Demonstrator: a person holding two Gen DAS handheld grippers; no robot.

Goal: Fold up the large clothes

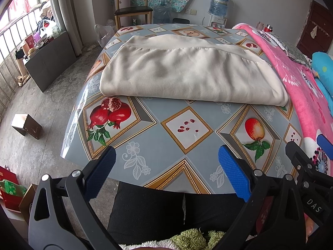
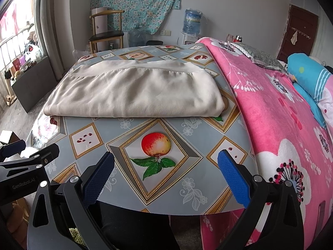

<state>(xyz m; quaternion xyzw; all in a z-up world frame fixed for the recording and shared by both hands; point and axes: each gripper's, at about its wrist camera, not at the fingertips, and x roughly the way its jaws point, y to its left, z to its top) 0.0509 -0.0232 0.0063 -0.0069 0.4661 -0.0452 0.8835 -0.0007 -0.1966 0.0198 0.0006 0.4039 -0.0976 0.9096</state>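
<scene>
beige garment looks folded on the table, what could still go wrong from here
1. The beige garment looks bulky and its far layer sits uneven, so another fold might skew or spring open.
2. Its right edge lies close to the pink blanket; the right tongs might catch both.
3. The glossy tablecloth may let the stack slide when pushed. Both tongs, left too, are open and empty.

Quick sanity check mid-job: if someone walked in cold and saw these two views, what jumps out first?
The folded beige garment lying across the far half of the fruit-print table draws the eye first. Next comes the bright pink floral blanket on the bed along the table's right edge. Both grippers, left and right, hang open over the near edge, holding nothing.
</scene>
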